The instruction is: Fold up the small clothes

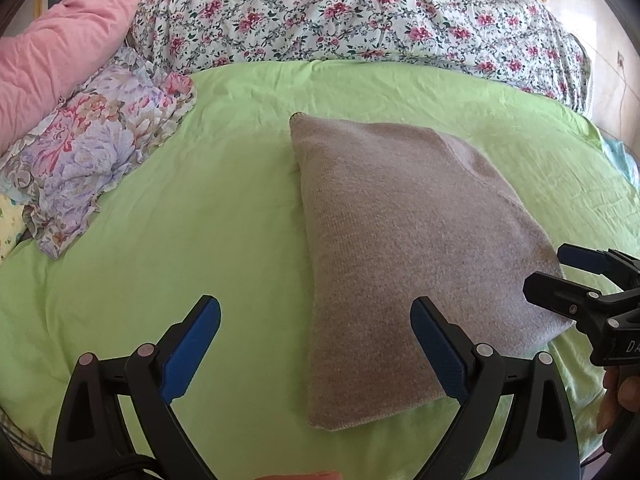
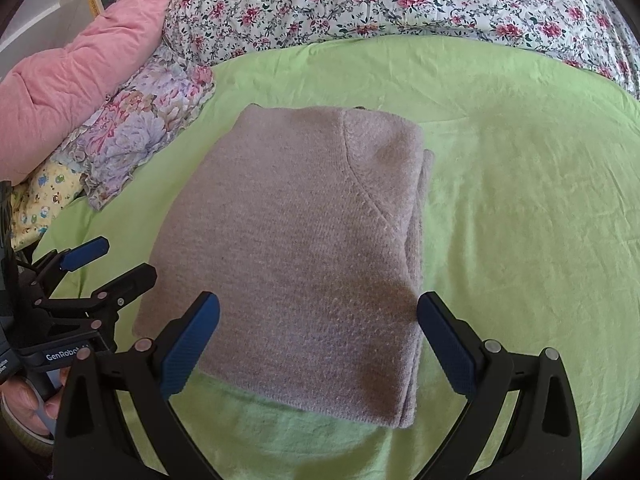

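On the green sheet lay the gray sweater, folded into a neat block. Its long side ran from 6 o'clock up to 12 o'clock, away from me. A seam crossed its top right part.

My right gripper was the nearer one. It hung right over the near edge of the sweater, and the sweater sat between my two blue fingers. Those fingers were spread wide apart. They held nothing, and I could not tell if they touched the wool.

My left gripper was off to the side. From it, the sweater lay toward 1 o'clock. Its fingers were spread wide too and held nothing. One blue finger showed in front of the sweater's near left corner, and the other was over bare sheet.

I think the sweater was almost done. If one more fold was wanted, my right hand would only need to drop and pinch the near edge, then carry it toward 12 o'clock.

Far off at 10 o'clock sat a flowery pillow and a pink blanket.
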